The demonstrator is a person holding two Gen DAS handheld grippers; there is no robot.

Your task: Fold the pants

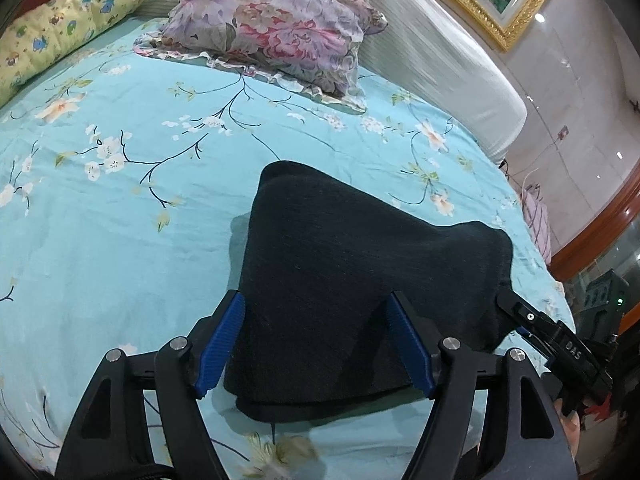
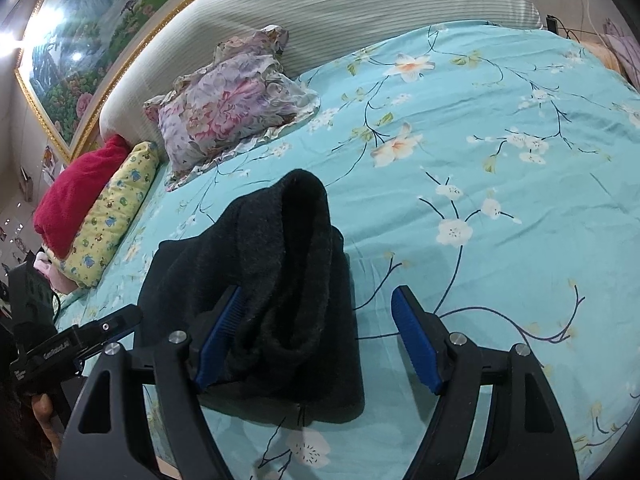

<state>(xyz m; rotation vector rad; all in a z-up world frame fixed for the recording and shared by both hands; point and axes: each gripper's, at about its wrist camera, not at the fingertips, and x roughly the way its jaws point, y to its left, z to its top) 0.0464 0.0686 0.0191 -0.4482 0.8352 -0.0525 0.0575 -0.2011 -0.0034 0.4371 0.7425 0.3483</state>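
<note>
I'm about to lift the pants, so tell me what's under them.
The dark folded pants lie on the light blue floral sheet, which shows all round them. Whatever lies directly beneath the pants is covered, so nothing more can be told.

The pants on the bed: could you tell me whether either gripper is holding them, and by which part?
Neither holds them. The folded black pants lie between the open left gripper; the right gripper is open over their right edge.

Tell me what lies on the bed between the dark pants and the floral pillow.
Nothing: in both wrist views, only bare blue floral sheet separates the pants from the pillow.
</note>
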